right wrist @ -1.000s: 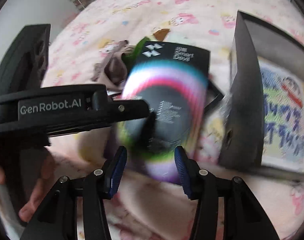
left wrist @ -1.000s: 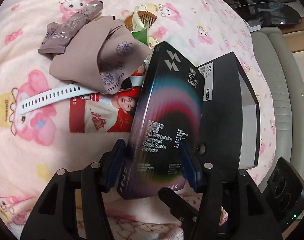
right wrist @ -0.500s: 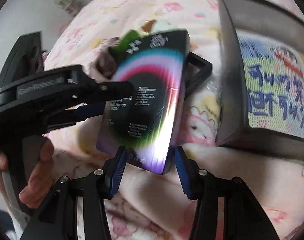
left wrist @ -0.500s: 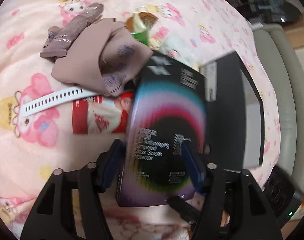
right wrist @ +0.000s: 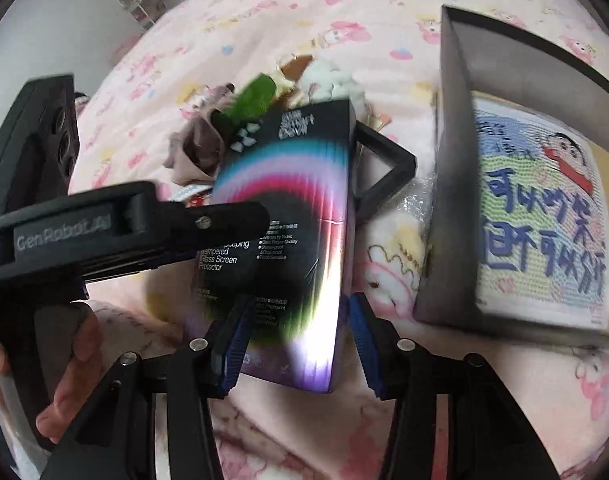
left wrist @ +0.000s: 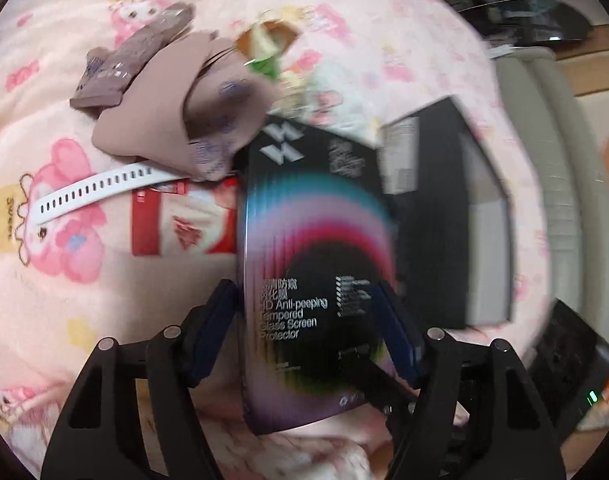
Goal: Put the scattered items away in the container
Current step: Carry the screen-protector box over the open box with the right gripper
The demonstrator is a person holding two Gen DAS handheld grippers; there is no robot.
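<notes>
Left hand-held gripper (left wrist: 304, 332) stays clamped on the screen protector box (left wrist: 316, 264), now between the right hand-held gripper's (right wrist: 294, 340) parted fingers.

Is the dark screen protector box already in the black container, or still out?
Out. The dark screen protector box is held above the pink blanket by the left gripper, beside the black container, not inside it.

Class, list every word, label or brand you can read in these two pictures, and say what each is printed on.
"HD Anti-peeping Tempered Glass Screen Protector": on the screen protector box.
"GenRobot.AI": on the side of the left gripper, seen in the right wrist view.
"Sweet": on the pink blanket, beside a cartoon figure.
Large blue handwritten characters: on the picture in the black container, not legible to me.
Fine print on the box: too blurred.
</notes>
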